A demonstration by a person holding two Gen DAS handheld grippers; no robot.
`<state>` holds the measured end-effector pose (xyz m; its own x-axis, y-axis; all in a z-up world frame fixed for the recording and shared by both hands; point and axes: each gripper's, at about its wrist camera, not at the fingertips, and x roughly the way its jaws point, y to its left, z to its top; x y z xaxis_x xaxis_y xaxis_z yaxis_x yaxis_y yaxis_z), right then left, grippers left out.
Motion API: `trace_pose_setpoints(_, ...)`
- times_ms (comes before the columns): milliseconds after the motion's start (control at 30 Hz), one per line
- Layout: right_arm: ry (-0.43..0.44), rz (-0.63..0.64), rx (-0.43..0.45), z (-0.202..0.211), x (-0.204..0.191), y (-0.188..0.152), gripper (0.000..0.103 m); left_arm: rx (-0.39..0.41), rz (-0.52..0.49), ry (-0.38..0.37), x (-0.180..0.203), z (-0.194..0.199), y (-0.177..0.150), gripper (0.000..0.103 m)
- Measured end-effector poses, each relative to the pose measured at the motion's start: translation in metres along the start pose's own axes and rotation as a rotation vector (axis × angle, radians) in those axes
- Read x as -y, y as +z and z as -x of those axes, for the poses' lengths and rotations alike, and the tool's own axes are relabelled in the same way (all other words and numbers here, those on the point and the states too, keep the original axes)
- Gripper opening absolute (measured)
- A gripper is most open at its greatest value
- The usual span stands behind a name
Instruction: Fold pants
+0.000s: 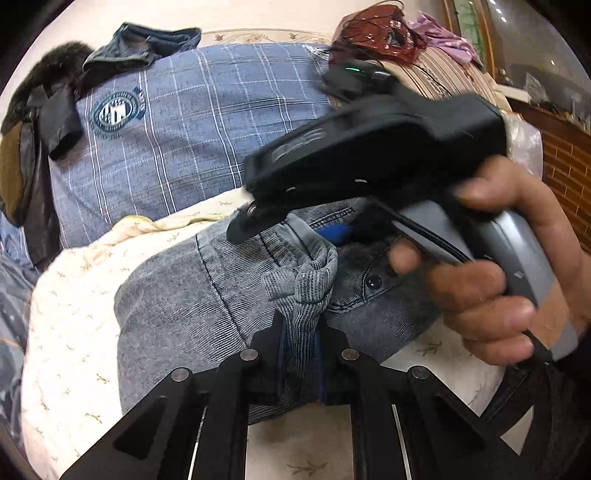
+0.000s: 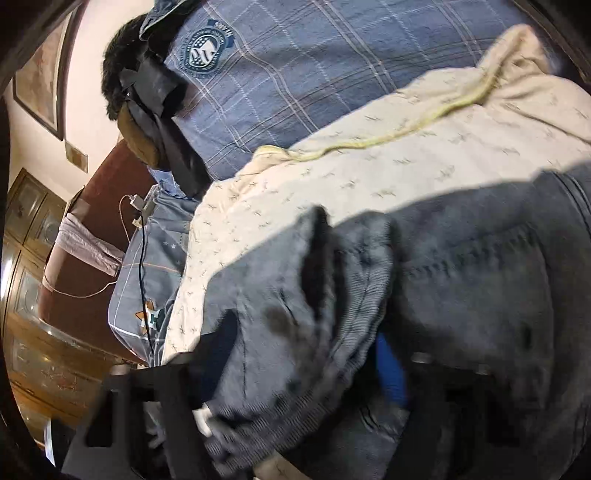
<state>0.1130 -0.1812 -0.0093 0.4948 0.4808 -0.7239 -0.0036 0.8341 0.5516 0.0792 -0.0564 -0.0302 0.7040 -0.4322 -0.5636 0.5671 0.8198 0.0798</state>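
Note:
The grey-blue denim pants [image 1: 177, 295] lie on a cream patterned blanket [image 1: 70, 314] on the bed. My left gripper [image 1: 301, 343] is shut on a bunched ribbed waistband of the pants [image 1: 303, 284]. My right gripper [image 1: 258, 221], held by a hand [image 1: 491, 280], reaches across from the right with its tips at the pants' waist. In the right wrist view the pants [image 2: 461, 266] fill the lower frame, and a fold of the fabric [image 2: 306, 332] sits between the fingers of my right gripper [image 2: 310, 369], which looks shut on it. The picture is blurred.
A blue plaid quilt [image 1: 192, 129] lies behind the blanket, with dark clothes [image 1: 37, 122] piled at its left and a red bag [image 1: 376, 33] at the back right. In the right wrist view a wooden cabinet [image 2: 33, 295] and cables [image 2: 142, 258] stand beside the bed.

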Motion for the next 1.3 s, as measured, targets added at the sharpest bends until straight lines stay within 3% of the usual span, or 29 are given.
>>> trace_pose_setpoints(67,-0.094,0.05,-0.022,-0.01,-0.01,0.002,0.012,0.01,-0.007,0.005,0.002,0.006,0.0,0.011)
trace_pose_setpoints(100,-0.096,0.062,-0.004,-0.006,-0.015,-0.001,0.01,0.017,0.001,-0.006,0.001,0.011,0.0,0.011)
trace_pose_setpoints(233,-0.073,0.138,0.039,0.008,-0.029,-0.006,0.01,0.017,-0.011,-0.008,0.004,0.015,-0.005,0.011)
trace_pose_setpoints(367,-0.095,0.064,-0.028,-0.024,0.003,-0.009,0.01,-0.093,-0.042,0.017,0.009,-0.007,-0.016,0.012)
trace_pose_setpoints(467,-0.012,0.057,0.0,-0.013,-0.008,-0.002,0.009,-0.031,-0.022,0.032,-0.001,0.022,-0.005,0.012)
trace_pose_setpoints(600,0.083,0.172,0.068,0.017,-0.061,0.016,0.009,0.081,0.046,0.077,-0.031,0.077,0.018,0.012)
trace_pose_setpoints(700,0.171,0.232,0.078,0.019,-0.092,0.026,0.009,0.092,0.052,0.129,-0.045,0.103,0.026,0.012)
trace_pose_setpoints(767,0.181,0.242,0.071,0.013,-0.098,0.026,0.009,0.053,0.055,0.118,-0.045,0.103,0.023,0.012)
trace_pose_setpoints(867,0.097,0.189,0.015,-0.005,-0.071,0.019,0.009,-0.019,0.078,0.034,-0.031,0.073,0.008,0.012)
trace_pose_setpoints(967,-0.055,0.119,-0.059,-0.023,-0.025,0.004,0.009,-0.135,0.105,-0.054,-0.001,0.027,-0.012,0.013)
trace_pose_setpoints(1067,-0.07,0.081,-0.082,-0.032,0.004,-0.007,0.009,-0.212,0.04,-0.04,0.026,0.004,-0.026,0.017)
trace_pose_setpoints(1133,-0.051,0.072,-0.067,-0.031,0.009,-0.009,0.01,-0.221,0.044,-0.047,0.027,0.0,-0.027,0.022)
trace_pose_setpoints(1200,-0.061,0.091,-0.055,-0.029,0.005,-0.007,0.014,-0.195,0.09,-0.103,0.017,0.004,-0.025,0.037)
trace_pose_setpoints(1300,-0.162,0.135,-0.077,-0.032,-0.002,-0.008,0.025,-0.194,0.157,-0.163,0.009,0.016,-0.024,0.044)
